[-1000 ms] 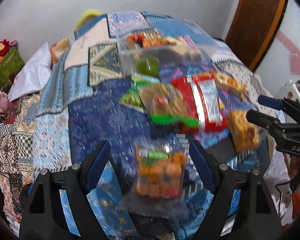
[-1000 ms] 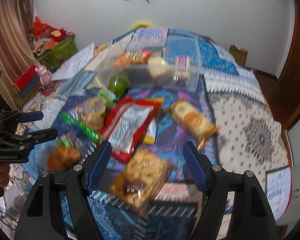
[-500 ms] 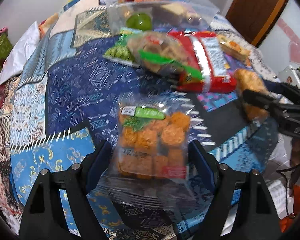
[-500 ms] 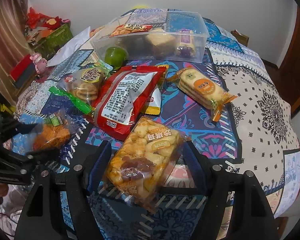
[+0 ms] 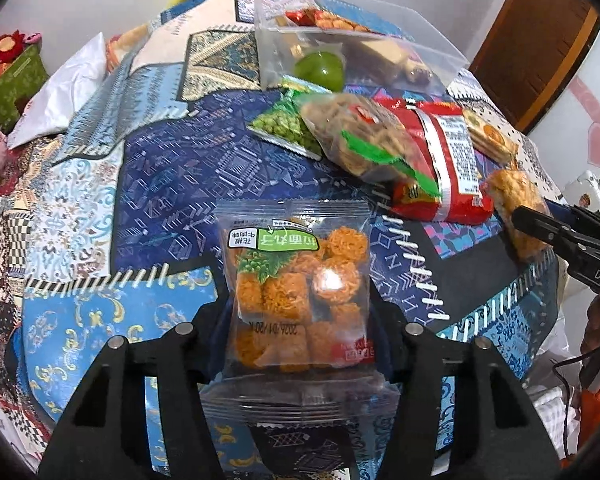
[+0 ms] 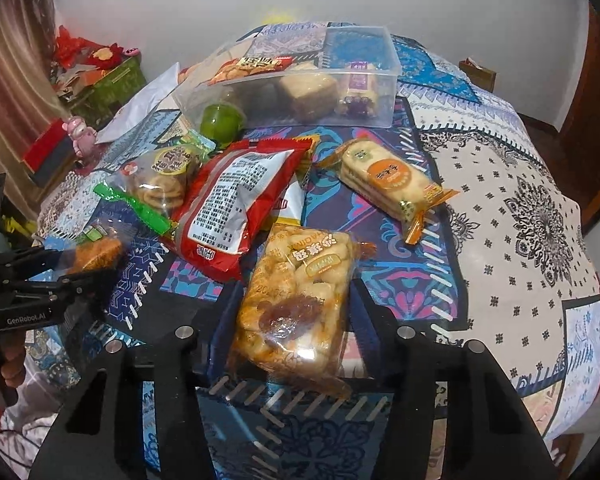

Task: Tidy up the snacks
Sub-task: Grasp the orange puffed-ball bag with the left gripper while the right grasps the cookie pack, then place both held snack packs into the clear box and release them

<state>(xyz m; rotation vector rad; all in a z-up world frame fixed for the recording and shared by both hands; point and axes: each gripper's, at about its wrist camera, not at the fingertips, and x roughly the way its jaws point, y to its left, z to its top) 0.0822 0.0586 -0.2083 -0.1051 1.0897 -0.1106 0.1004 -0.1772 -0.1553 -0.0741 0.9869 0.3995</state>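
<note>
Two-handed gripping on a bed (image 5: 148, 184) spread with a patchwork quilt. Standing at the far end, well apart from both hands: a clear plastic box (image 6: 364, 52), partly filled with snacks. Lying loose between box and hands: a red bag (image 6: 236, 208), a rice cracker packet (image 6: 384, 184), a bag of round cookies (image 6: 160, 184).

Having just been closing, the jaws of the left gripper (image 5: 300, 320), now pressing the sides of a see-through packet of orange noodle balls (image 5: 296, 280) near the front of the bed. Likewise just closing, the jaws of the right gripper (image 6: 290, 308), now pinching a packet of glazed biscuits (image 6: 300, 292), lying with a far corner just beside the red bag.

Possibly going wrong from here, as a judgement only:
- Slippery film sliding out of either grip on lifting, with only the puffy sides being squeezed.
- Brittle contents being crushed by squeezing harder to stop that slide.
- Nudging or dragging the red bag along with the packet of glazed biscuits rising beside it.
- Heading for the one clear plastic box with both hands at once and getting in each other's way.
- Catching a packet on the box rim and dropping it back onto the quilt.
</note>
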